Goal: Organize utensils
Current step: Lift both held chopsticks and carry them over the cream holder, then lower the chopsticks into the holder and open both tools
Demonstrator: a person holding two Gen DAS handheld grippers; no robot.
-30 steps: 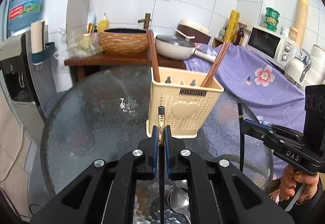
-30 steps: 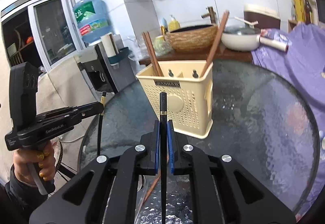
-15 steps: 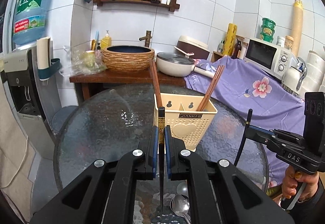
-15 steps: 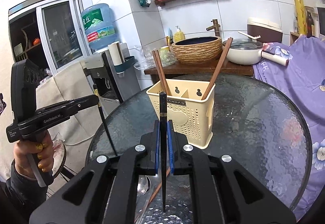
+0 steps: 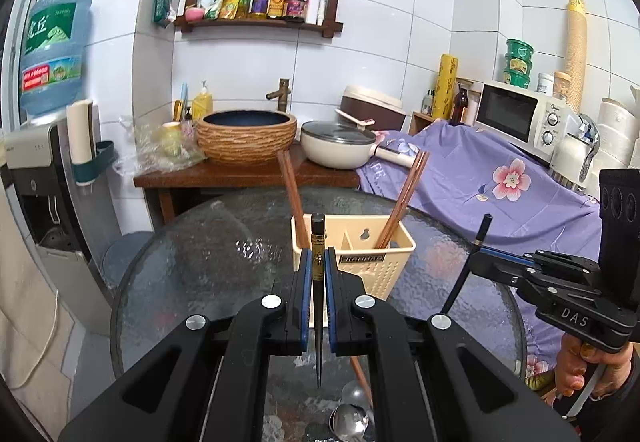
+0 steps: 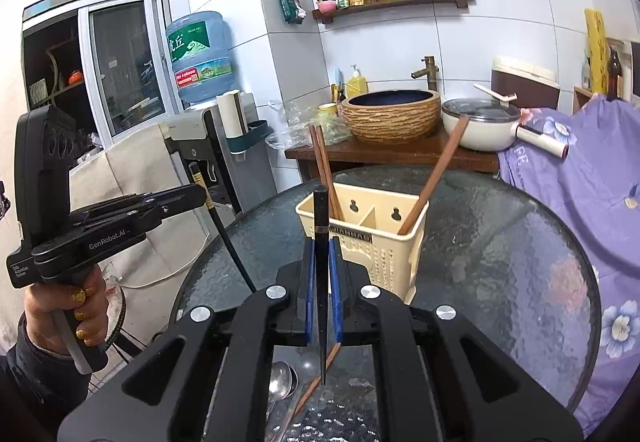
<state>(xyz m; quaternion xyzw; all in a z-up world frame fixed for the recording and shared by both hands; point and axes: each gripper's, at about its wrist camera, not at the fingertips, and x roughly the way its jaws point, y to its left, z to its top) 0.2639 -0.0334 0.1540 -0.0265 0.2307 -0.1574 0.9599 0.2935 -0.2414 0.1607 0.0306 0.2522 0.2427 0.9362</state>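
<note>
Black tapered chopstick point(image 5: 318, 306), upright

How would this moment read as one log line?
left tool: shut on black chopstick | right tool: same | holder: brown chopsticks

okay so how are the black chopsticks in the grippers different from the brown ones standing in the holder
The black chopsticks are near-black with a gold band; the brown chopsticks are reddish wood. Each black one is clamped singly, one in the left gripper, one in the right gripper, tip down above the table; the brown ones lean in the holder. All are long, slim sticks.
</note>
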